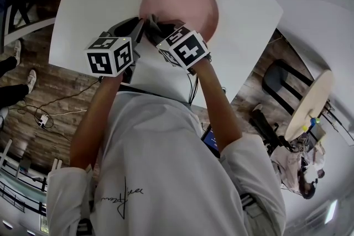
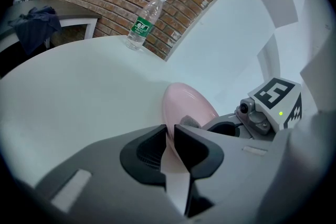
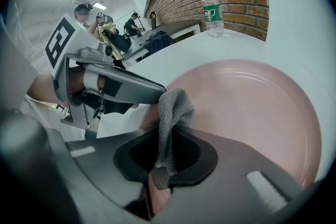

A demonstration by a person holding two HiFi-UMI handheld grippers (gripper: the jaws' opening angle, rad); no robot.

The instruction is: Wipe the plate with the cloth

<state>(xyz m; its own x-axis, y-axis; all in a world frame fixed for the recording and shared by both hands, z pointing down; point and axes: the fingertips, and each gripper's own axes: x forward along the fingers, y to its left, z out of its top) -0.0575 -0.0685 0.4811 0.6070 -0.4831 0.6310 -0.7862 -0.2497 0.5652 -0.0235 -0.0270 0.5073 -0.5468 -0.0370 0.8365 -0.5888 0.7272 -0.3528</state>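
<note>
In the head view the plate [image 1: 180, 3] lies on the table [image 1: 94, 3] at upper centre, with the left gripper [image 1: 142, 27] and right gripper [image 1: 160, 27] side by side at its lower rim. In the left gripper view that rim sits between the jaws, and a bottle [image 2: 145, 22] stands on the table behind it, at upper centre. In the right gripper view the cloth [image 3: 173, 107] sits between the jaws at lower centre, before the plate.

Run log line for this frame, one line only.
left gripper: shut on plate rim | right gripper: shut on cloth | cloth: over plate, contact unclear | bottle: standing on table
</note>
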